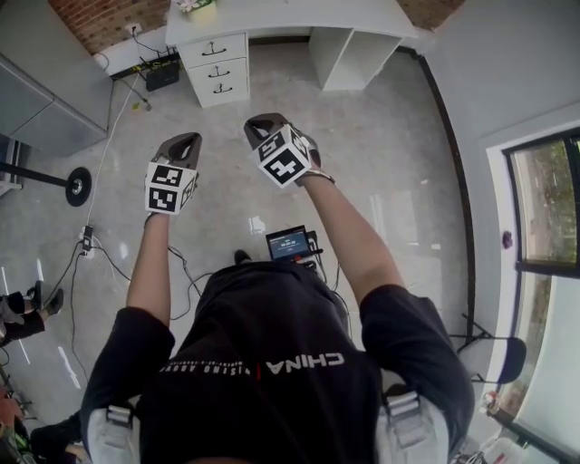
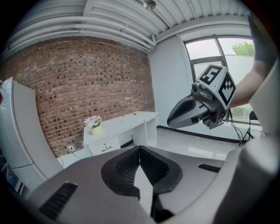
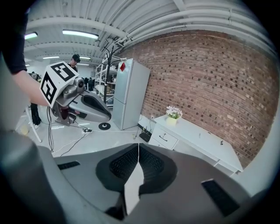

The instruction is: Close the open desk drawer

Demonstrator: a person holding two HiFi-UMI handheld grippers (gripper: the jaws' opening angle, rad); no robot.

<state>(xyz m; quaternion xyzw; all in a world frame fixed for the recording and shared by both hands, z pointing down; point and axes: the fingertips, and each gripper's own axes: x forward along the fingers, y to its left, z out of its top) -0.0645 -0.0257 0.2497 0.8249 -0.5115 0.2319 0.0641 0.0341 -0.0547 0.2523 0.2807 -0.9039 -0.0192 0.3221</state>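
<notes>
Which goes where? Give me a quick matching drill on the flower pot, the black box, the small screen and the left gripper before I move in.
Things:
1. flower pot
2. black box
3. small screen
4. left gripper

Places or states:
A. on the floor, close in front of the person
B. in the air, jaws together, empty
C. on the desk top
D. on the floor beside the drawer unit, by the wall

Pairs: 1-C, 2-D, 3-A, 4-B
</notes>
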